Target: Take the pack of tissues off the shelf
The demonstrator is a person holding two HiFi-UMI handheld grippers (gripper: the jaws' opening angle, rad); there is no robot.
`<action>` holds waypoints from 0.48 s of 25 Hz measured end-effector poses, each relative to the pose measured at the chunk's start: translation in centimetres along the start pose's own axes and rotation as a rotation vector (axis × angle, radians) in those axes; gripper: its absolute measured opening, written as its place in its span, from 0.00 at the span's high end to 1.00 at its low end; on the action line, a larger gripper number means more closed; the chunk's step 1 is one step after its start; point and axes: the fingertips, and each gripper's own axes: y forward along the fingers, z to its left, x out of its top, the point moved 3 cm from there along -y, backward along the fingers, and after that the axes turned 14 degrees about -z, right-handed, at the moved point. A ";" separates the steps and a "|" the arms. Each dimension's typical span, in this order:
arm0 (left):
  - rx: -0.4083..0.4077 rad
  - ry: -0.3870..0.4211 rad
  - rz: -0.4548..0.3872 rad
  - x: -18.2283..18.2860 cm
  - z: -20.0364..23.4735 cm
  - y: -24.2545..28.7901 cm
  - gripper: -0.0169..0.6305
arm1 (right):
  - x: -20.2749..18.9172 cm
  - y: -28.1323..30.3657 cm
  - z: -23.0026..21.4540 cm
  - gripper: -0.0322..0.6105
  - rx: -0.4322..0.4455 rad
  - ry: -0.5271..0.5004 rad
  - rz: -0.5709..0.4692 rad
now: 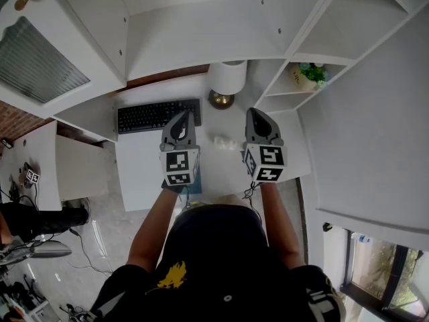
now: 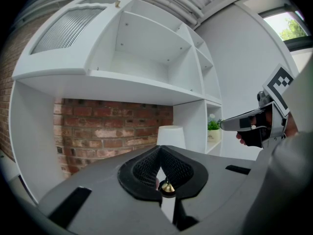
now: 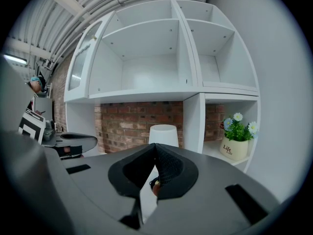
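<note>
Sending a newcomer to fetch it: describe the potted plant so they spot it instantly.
Find the white shelf unit against the brick wall. Its lowest right-hand compartment, right of the white lamp, holds the potted plant. Nothing else there is green: cream pot, white flowers.

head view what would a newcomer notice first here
Two grey grippers with black-and-white marker cubes, the left gripper and the right gripper, are held side by side over the white desk. Behind them stands a white lamp, with a black keyboard to its left and a potted plant in a shelf cubby to its right.
</note>
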 end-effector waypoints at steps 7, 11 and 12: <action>-0.003 -0.002 0.004 -0.2 -0.1 -0.4 0.95 | 0.0 -0.3 0.1 0.95 0.001 -0.002 0.002; -0.001 -0.008 0.006 -0.3 0.0 -0.7 0.95 | 0.0 -0.6 0.3 0.95 0.001 -0.006 0.005; 0.001 -0.009 0.008 -0.5 0.1 -0.8 0.95 | 0.0 -0.6 0.3 0.95 0.000 -0.008 0.007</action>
